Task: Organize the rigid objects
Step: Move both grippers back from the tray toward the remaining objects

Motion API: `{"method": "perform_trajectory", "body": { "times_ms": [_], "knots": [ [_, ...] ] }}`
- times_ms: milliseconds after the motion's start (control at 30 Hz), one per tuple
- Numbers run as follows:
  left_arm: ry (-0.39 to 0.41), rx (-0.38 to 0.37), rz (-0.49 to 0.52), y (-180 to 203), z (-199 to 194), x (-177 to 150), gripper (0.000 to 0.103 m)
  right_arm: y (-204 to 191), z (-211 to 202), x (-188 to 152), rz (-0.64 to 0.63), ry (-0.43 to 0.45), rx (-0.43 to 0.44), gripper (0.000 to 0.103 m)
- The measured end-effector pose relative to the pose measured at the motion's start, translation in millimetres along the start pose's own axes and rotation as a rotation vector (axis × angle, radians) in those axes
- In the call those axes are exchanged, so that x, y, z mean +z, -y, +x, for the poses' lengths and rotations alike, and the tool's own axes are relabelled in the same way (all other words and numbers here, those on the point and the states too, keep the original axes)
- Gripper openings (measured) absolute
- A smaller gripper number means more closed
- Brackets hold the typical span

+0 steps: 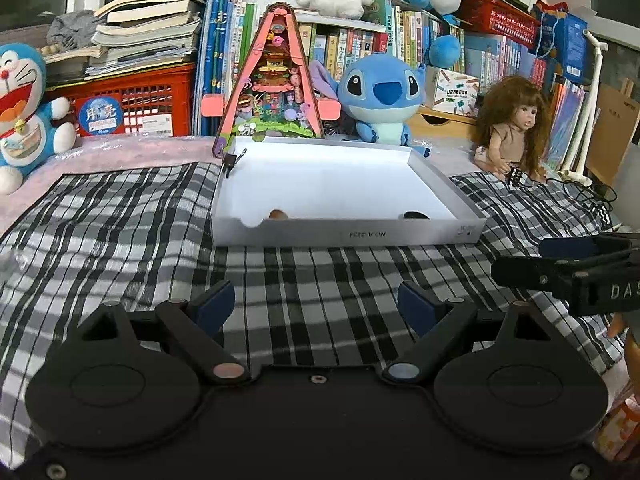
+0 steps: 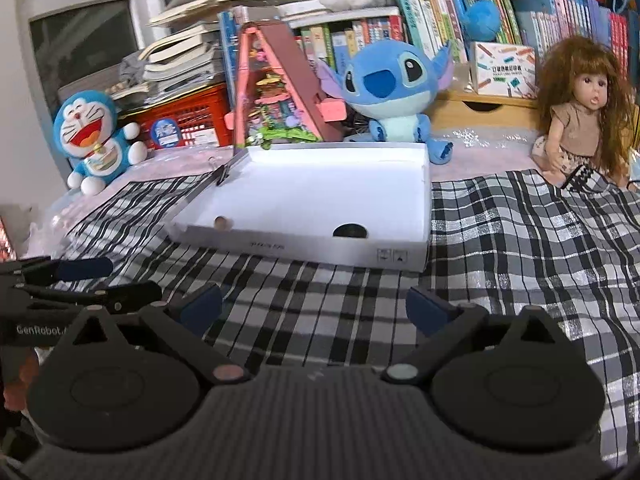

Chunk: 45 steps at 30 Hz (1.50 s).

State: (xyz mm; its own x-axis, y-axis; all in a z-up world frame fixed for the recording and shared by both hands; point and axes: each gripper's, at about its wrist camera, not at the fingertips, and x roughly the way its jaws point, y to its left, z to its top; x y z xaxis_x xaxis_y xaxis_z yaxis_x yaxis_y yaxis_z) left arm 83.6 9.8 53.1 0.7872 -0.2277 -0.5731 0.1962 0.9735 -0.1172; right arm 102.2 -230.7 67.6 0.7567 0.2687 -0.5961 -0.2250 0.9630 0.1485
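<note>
A shallow white box (image 1: 448,190) (image 2: 426,200) lies on the checked cloth ahead of both grippers. Inside, by its near wall, sit a small brown round thing (image 1: 277,215) (image 2: 222,223) at the left and a black round thing (image 1: 414,215) (image 2: 351,231) at the right. A black binder clip (image 1: 233,161) (image 2: 222,173) grips the box's far left corner. My left gripper (image 1: 316,306) is open and empty, short of the box. My right gripper (image 2: 314,308) is open and empty too; it shows from the side in the left wrist view (image 1: 560,260), and the left one in the right wrist view (image 2: 92,280).
A pink triangular toy house (image 1: 272,84) (image 2: 276,92), a Stitch plush (image 1: 380,92) (image 2: 392,80), a Doraemon plush (image 1: 24,112) (image 2: 96,136) and a doll (image 1: 516,128) (image 2: 580,108) stand behind the box. Books and red crates (image 1: 132,100) fill the back.
</note>
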Motion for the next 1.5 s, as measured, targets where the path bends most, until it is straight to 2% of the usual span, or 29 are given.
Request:
{"method": "perform_trajectory", "body": {
  "times_ms": [400,733,900,967,1067,1300,1500],
  "knots": [
    [0.039,0.032,0.003,-5,-29,-40,0.088,-11,-29,-34,-0.103,0.09,-0.041,0.103],
    [0.018,0.042,0.031,-3,-41,-68,0.086,-8,-36,-58,-0.093,0.077,-0.077,0.103],
    [0.003,0.043,0.019,-7,-42,-75,0.074,-4,-38,-70,-0.092,0.066,-0.096,0.103],
    [0.01,0.045,0.004,-10,-44,-77,0.063,-1,-40,-74,-0.082,0.068,-0.11,0.102],
    [0.018,0.045,-0.015,-15,-47,-77,0.054,5,-42,-78,-0.057,0.072,-0.124,0.1],
    [0.017,0.061,-0.023,-20,-51,-81,0.042,12,-46,-84,-0.031,0.075,-0.141,0.091],
    [0.008,0.106,0.002,-20,-48,-84,0.039,3,-46,-88,-0.095,0.091,-0.181,0.083]
  ]
}}
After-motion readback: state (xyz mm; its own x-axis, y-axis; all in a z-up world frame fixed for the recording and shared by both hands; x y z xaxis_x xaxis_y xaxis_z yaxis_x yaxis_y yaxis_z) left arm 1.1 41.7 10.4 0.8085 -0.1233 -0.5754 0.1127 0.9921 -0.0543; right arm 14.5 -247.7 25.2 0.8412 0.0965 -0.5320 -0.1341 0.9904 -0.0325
